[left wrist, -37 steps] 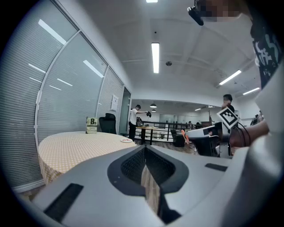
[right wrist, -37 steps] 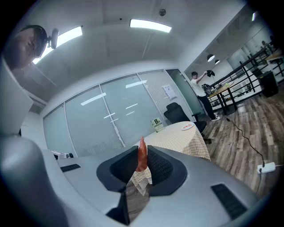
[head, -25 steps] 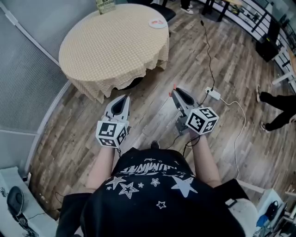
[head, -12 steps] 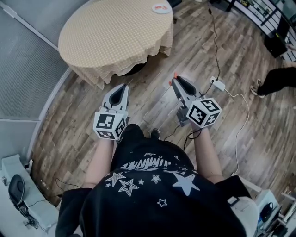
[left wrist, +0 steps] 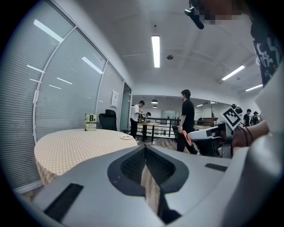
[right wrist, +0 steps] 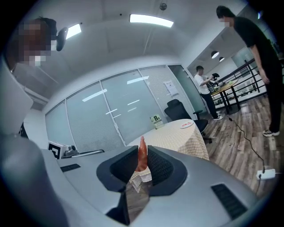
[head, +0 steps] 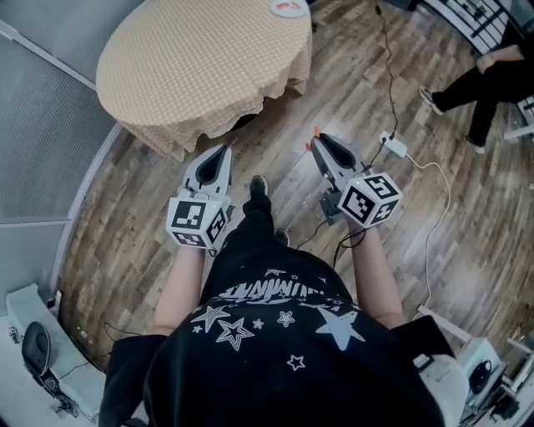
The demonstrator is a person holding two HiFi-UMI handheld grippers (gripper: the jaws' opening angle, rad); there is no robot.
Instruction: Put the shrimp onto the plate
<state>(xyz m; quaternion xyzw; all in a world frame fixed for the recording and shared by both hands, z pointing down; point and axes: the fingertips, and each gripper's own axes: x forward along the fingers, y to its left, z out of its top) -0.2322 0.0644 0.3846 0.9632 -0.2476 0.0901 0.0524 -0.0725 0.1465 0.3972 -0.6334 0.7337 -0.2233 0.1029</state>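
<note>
An orange shrimp [right wrist: 141,156] stands pinched between the jaws of my right gripper [right wrist: 142,160], its tip sticking out at the gripper's front [head: 314,133]. That right gripper [head: 320,143] hangs over the wooden floor, short of the round table [head: 200,67]. A small white plate [head: 289,7] with red marks lies at the table's far edge; the same plate [right wrist: 187,125] shows in the right gripper view and, as a small plate [left wrist: 126,137], in the left gripper view. My left gripper [head: 219,155] is shut with nothing in it, its tips near the tablecloth's hanging edge.
A numbered sign [left wrist: 90,122] stands on the table. A black office chair [right wrist: 181,111] sits behind it. A white power strip [head: 395,147] and cables lie on the floor to the right. A person [head: 484,79] walks at the far right; others stand by distant tables.
The table has come nearer as I step forward; one foot now shows ahead between the grippers. The person at the right has walked farther up the view. Both grippers hold their pose.
</note>
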